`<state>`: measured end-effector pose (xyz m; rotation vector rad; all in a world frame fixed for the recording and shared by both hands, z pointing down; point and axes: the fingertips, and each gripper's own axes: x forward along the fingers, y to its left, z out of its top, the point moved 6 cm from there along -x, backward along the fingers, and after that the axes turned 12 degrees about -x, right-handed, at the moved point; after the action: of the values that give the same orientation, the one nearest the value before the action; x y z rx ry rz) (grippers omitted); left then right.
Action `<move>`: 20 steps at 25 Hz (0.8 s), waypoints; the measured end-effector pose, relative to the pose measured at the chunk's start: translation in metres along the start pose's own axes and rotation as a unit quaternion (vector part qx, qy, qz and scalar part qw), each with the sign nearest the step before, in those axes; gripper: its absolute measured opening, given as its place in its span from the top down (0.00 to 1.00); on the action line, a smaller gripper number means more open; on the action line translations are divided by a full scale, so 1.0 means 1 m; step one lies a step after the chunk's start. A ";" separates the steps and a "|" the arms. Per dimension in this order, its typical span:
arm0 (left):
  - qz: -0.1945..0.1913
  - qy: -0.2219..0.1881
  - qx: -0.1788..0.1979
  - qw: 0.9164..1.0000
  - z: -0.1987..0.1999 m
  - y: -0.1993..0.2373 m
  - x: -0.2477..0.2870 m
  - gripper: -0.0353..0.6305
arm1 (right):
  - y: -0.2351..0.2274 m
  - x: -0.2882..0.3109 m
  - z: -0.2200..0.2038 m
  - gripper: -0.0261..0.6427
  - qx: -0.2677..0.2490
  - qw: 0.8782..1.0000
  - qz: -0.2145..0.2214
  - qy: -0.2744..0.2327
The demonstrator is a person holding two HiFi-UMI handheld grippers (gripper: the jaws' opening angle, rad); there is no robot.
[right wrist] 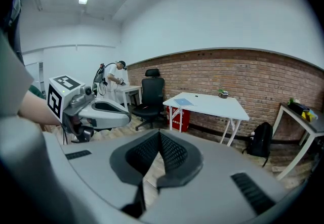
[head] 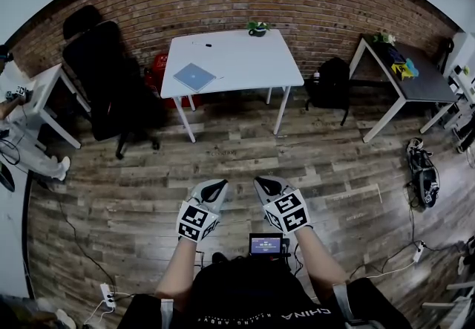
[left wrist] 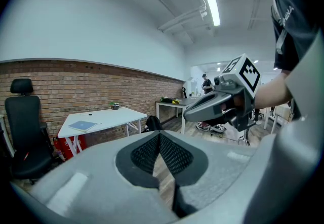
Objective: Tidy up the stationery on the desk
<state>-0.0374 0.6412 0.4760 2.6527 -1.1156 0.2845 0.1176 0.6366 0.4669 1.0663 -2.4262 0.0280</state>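
**Nothing held, task far ahead**

Head view: the left gripper (head: 214, 188) and the right gripper (head: 266, 186) hang side by side, well apart from the white desk (head: 245, 60). The blue notebook (head: 194, 76) lies near the desk's left edge.

Left gripper view: jaws closed together and empty, the notebook far ahead.

Right gripper view: the same.

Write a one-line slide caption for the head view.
Left tool and right tool, both shut, face a white desk holding a blue notebook.

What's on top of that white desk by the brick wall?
The white desk holds a blue notebook, a potted plant and a small dark item, too small to identify. Anything under the notebook is hidden.
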 end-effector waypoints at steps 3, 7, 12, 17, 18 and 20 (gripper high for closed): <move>0.002 0.003 0.001 1.000 0.000 -0.007 0.007 0.94 | -0.007 -0.005 -0.007 0.95 0.001 1.000 0.003 0.000; 0.008 0.009 0.002 1.000 -0.001 -0.016 0.017 0.94 | -0.019 -0.011 -0.016 0.95 0.007 1.000 0.008 -0.003; 0.023 0.012 -0.001 1.000 -0.004 -0.026 0.027 0.94 | -0.034 -0.019 -0.031 0.95 0.012 1.000 0.016 -0.003; 0.031 0.019 -0.011 0.999 -0.014 -0.028 0.036 0.94 | -0.044 -0.017 -0.048 0.95 0.019 1.000 0.023 0.005; 0.032 0.019 -0.012 0.999 -0.014 -0.026 0.038 0.94 | -0.047 -0.015 -0.048 0.95 0.019 1.000 0.023 0.007; 0.033 0.017 -0.016 0.999 -0.012 -0.017 0.043 0.94 | -0.052 -0.007 -0.045 0.95 0.020 1.000 0.023 0.007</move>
<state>0.0038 0.6272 0.4967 2.5764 -1.1898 0.3207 0.1773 0.6145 0.4942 1.0238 -2.4467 0.0989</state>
